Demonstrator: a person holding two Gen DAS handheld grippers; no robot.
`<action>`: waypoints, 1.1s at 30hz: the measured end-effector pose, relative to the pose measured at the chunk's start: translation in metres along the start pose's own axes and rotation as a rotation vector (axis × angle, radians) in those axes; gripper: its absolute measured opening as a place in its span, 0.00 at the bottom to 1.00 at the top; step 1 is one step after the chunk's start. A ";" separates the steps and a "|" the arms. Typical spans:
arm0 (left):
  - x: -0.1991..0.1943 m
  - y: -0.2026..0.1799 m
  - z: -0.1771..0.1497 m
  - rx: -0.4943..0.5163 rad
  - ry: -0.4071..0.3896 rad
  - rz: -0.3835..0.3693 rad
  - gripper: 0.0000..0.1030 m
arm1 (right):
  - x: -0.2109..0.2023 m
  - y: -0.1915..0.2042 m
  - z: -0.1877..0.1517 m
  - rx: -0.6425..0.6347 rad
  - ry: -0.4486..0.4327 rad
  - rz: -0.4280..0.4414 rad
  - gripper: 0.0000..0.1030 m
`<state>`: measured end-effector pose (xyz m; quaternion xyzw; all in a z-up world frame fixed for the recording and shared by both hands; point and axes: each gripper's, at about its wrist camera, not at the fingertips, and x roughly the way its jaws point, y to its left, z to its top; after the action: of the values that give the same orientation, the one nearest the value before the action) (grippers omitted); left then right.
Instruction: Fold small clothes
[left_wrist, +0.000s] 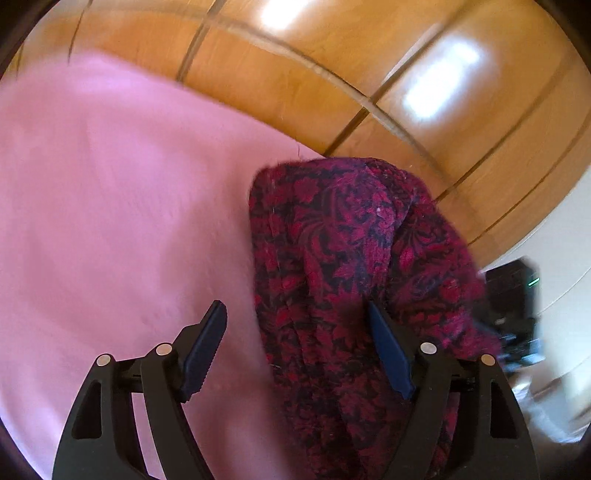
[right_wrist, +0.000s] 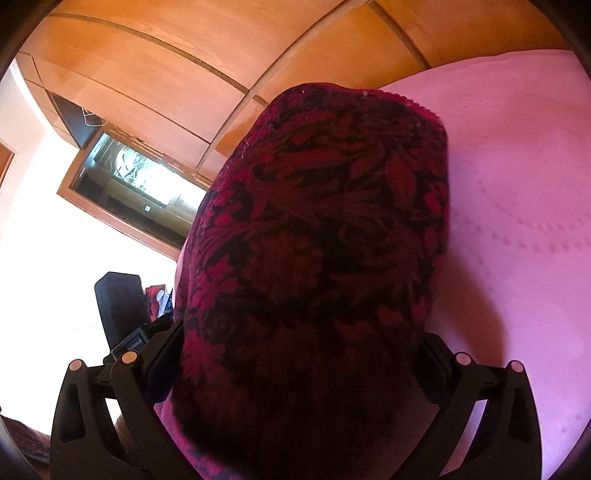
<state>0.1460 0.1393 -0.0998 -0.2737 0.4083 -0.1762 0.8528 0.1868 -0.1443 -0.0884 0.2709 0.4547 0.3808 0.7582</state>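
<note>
Left wrist view: left gripper jaws wide apart, pads pressing on nothing. Red-and-black floral garment lies bunched on the pink bedspread, near its far edge by the wooden wardrobe; cloth passes between the fingers, against the right-hand one.

Right wrist view: right gripper fingers mostly covered by the same garment, which fills the gap; whether they clamp it cannot be told. Pink bedspread beneath.
</note>
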 end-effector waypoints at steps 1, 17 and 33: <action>0.002 0.009 -0.002 -0.054 0.008 -0.084 0.67 | 0.001 0.002 0.001 -0.004 -0.002 0.000 0.98; 0.090 -0.168 0.017 0.193 0.129 -0.400 0.62 | -0.167 0.005 -0.031 0.007 -0.312 -0.089 0.79; 0.219 -0.316 -0.027 0.635 0.236 -0.060 0.61 | -0.266 -0.098 -0.091 0.254 -0.477 -0.485 0.94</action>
<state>0.2322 -0.2331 -0.0520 0.0159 0.4207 -0.3499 0.8368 0.0588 -0.4129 -0.0745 0.3282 0.3597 0.0563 0.8716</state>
